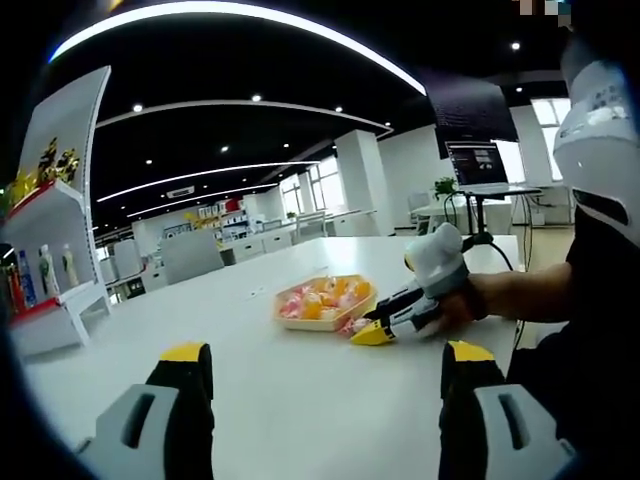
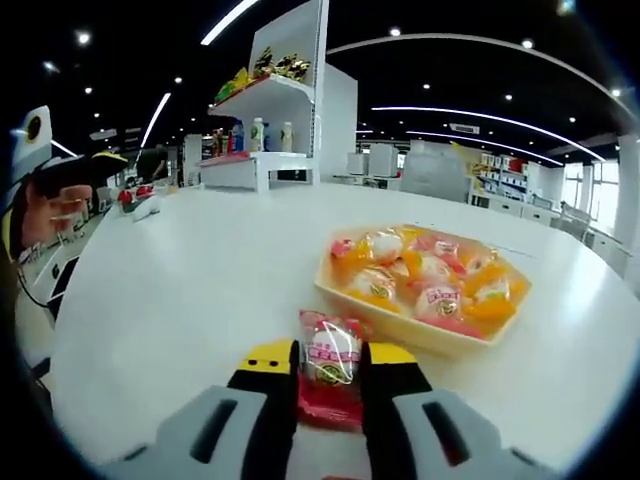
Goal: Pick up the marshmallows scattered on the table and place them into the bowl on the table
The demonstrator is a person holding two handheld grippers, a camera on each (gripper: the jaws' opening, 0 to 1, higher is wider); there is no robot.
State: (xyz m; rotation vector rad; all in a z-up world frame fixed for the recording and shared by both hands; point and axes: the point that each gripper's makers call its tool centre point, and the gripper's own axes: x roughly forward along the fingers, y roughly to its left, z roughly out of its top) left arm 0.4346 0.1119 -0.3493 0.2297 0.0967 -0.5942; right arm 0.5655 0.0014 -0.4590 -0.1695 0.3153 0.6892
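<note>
Right gripper (image 2: 332, 372) clamped on one wrapped marshmallow (image 2: 331, 368) — just short of the bowl (image 2: 340, 290).
Its jaws pinch the red-and-white packet at the table (image 2: 190, 290), beside the yellow bowl's near rim; bowl already holds a pile of wrapped marshmallows (image 2: 425, 270). Left gripper (image 1: 325, 375) hangs above the table with jaws wide apart, nothing between them — bowl (image 1: 322, 323) and right gripper (image 1: 385, 327) lie ahead of it.

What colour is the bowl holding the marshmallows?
Yellow bowl, clearest in the right gripper view.
</note>
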